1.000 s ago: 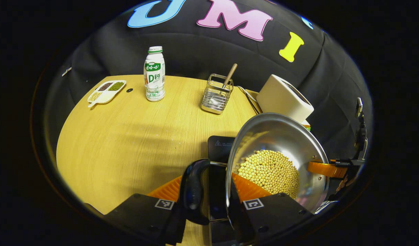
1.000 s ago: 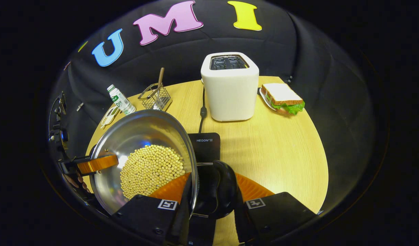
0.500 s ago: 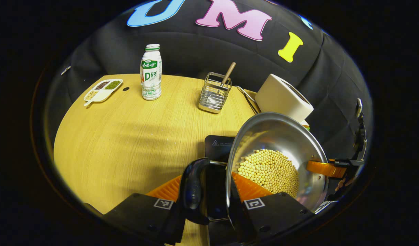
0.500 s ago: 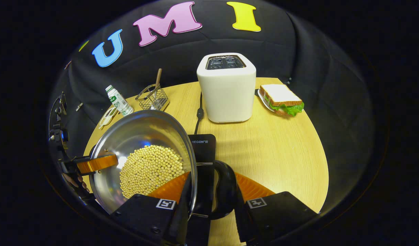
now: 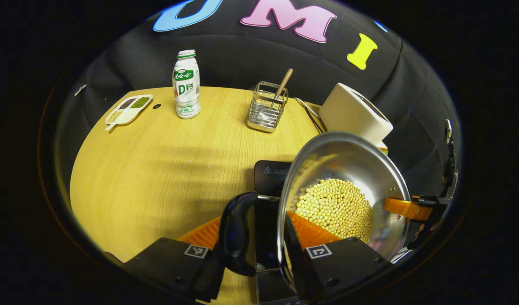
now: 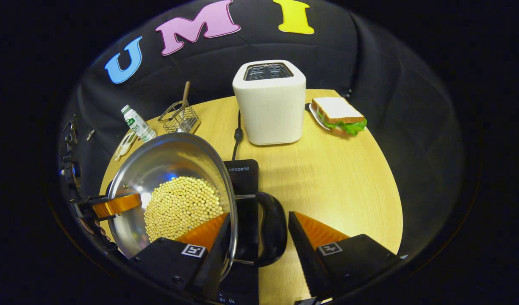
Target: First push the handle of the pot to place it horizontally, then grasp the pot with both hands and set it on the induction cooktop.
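1. Left gripper view: the left hand-held gripper (image 5: pixel 259 250) clamps the pot (image 5: pixel 342 190) by its handle (image 5: pixel 238 237) and rim, over the induction cooktop (image 5: pixel 272 178) near the counter's (image 5: pixel 149 169) front edge; keep it level.
2. Right gripper view: the right hand-held gripper (image 6: pixel 259 235) stands wide around the other handle (image 6: pixel 267 231); draw it straight back.

A round bench (image 5: pixel 149 169) of light wood stands before a wall (image 6: pixel 369 63) of black cloth. Soft shadows lie on the wood.

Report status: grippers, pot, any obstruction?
Left gripper clamped on pot at left handle. Right gripper open around right handle. Pot over induction cooktop. Toaster behind, clear.
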